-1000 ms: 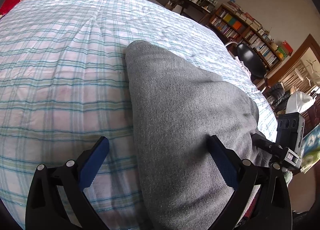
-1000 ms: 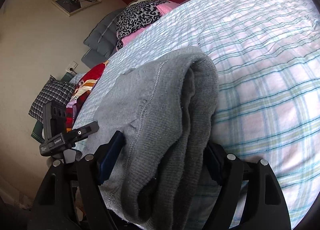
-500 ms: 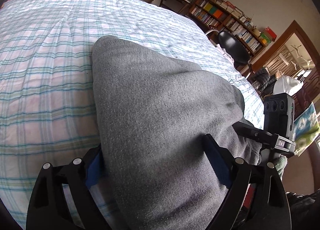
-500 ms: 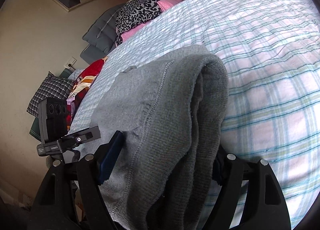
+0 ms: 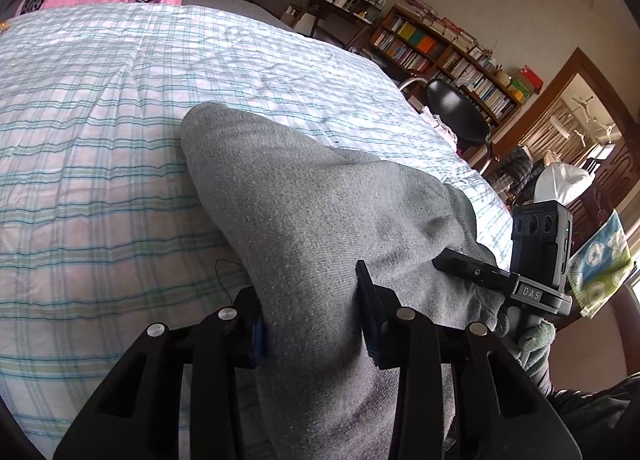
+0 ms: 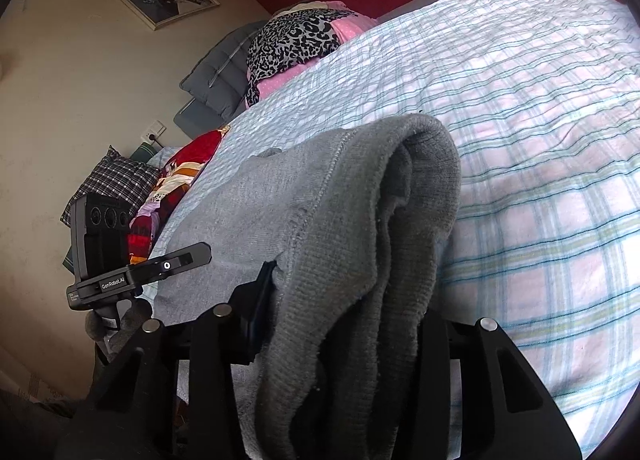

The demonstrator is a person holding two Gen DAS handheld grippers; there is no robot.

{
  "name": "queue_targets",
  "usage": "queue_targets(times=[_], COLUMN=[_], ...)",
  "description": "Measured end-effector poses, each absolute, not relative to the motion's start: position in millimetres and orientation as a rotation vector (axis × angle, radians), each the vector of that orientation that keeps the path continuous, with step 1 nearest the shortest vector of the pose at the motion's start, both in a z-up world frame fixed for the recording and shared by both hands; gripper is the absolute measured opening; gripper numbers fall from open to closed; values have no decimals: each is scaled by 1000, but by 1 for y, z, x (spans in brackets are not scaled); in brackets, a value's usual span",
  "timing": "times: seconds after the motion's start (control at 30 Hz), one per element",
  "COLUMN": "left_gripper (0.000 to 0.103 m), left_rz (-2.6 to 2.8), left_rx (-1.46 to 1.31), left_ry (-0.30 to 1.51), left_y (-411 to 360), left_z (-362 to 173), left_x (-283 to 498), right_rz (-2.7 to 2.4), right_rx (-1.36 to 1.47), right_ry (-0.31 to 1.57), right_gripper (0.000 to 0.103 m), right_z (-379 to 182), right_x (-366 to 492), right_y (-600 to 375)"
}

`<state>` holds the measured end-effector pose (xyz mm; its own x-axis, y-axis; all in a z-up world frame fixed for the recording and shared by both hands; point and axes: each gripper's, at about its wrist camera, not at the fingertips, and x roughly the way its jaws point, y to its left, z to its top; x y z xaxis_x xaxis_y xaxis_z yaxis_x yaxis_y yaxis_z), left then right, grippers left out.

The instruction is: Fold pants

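Both ends are caught now: the left gripper [image 5: 312, 312] has just been closing and pinches a bunch of the grey pants [image 5: 320, 195], which lie along the near edge of the bed [image 5: 100, 107]. The right gripper [image 6: 344, 312] has been closing too, grasping the thick folded end. Next, I'd judge, both lift together and carry the cloth over itself (evenly, or it skews). The units read "DAS" and "GenRobot.AI".

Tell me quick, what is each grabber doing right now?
Left gripper: just been closing, now shut on the gray pants.
Right gripper: just been closing, now shut on the gray pants too.
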<state>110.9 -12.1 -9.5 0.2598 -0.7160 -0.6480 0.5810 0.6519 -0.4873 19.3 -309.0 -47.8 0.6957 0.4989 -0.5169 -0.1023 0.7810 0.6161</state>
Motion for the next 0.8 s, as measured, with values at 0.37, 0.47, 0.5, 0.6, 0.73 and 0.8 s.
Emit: queue_targets(times=[0.37, 0.47, 0.5, 0.6, 0.73, 0.8], left_gripper=[34, 34, 34, 34, 34, 34], left_rz=[-879, -883, -885, -885, -876, -874], left_rx=[-112, -101, -97, -82, -72, -74], left_ry=[892, 883, 880, 874, 876, 883], left_y=[-43, -60, -67, -87, -118, -135], left_z=[25, 34, 36, 43, 49, 49], left_x=[128, 144, 150, 171, 208, 229], right_rz=[335, 314, 305, 284, 251, 230], right_rx=[514, 487, 476, 444, 433, 428], right_ry=[639, 624, 619, 609, 607, 604], right_gripper=[41, 41, 41, 41, 41, 41], right_z=[-6, 5, 9, 18, 24, 25], right_x=[31, 43, 49, 69, 105, 124], right_y=[-328, -341, -345, -361, -387, -401])
